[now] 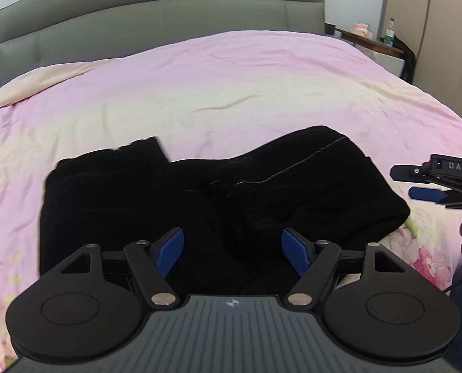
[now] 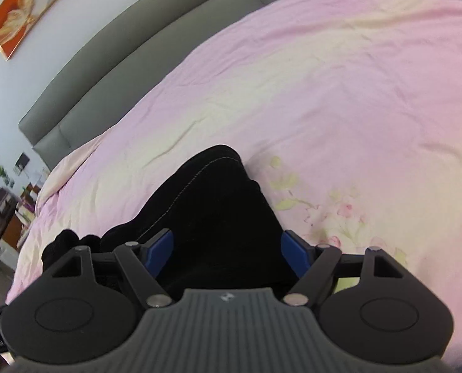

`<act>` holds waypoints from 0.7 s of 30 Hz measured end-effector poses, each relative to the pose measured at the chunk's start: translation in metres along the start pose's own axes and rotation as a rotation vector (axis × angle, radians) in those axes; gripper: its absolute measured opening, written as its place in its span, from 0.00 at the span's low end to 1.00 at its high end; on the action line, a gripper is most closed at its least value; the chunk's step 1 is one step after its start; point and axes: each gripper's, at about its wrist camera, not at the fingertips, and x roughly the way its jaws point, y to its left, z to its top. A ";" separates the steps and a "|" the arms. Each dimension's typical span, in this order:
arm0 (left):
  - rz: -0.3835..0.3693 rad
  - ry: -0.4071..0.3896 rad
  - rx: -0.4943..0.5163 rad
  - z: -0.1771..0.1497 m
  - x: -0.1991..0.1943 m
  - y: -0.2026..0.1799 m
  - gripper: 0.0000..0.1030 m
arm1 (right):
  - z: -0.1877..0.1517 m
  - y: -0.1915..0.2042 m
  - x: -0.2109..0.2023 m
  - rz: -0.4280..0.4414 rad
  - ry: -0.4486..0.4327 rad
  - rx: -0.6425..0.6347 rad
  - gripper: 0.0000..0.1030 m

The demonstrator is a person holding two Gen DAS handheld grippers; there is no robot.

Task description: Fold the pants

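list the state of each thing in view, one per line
pants: black, bunched in a loose heap on the bed, not neatly folded
left gripper: open, empty, just above the pants
right gripper: open, empty, at the right end of the pants
bedcover: pink, spread out, lightly wrinkled
bottle: upright on the nightstand
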 end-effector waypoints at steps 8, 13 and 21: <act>-0.094 0.023 0.068 0.022 0.038 -0.052 0.82 | 0.000 -0.046 0.025 0.036 0.110 0.322 0.71; -0.147 0.046 0.116 0.022 0.057 -0.072 0.82 | -0.004 -0.056 0.040 0.065 0.164 0.399 0.72; -0.227 0.099 0.199 0.013 0.082 -0.094 0.82 | -0.005 -0.047 0.043 0.083 0.180 0.359 0.73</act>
